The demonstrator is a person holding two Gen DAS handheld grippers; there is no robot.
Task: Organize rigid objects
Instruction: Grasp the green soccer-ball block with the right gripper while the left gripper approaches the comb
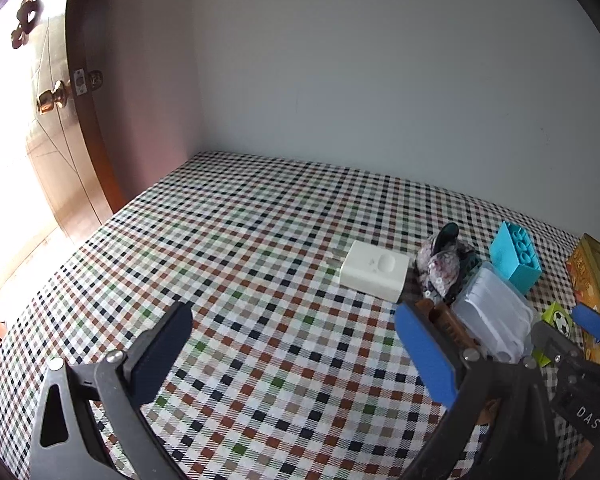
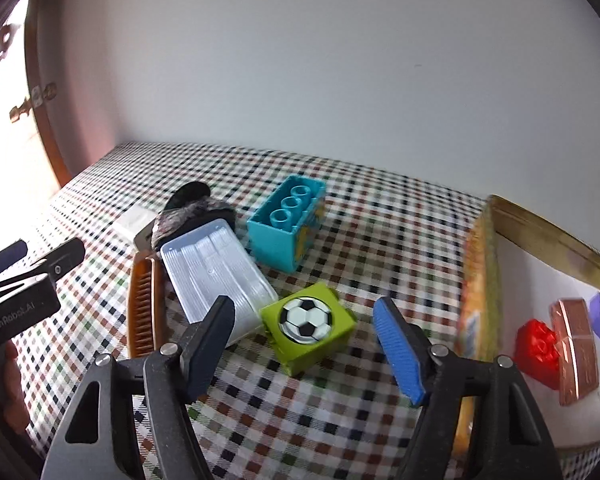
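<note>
In the tin (image 2: pixel 500 216), red brick (image 2: pixel 538 346), copper box (image 2: pixel 574 350), both grippers' fingers (image 2: pixel 400 352) spread, empty.

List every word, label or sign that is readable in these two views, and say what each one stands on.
"DAS": white letters on the black body of the right gripper, seen in the left wrist view.
"GenRobot.AI": pale letters on the black body of the left gripper, seen in the right wrist view; slightly soft.
Soccer-ball picture, no words: on the green block.
Print on the yellow box and on the side of the blue brick: too blurred to read.
</note>
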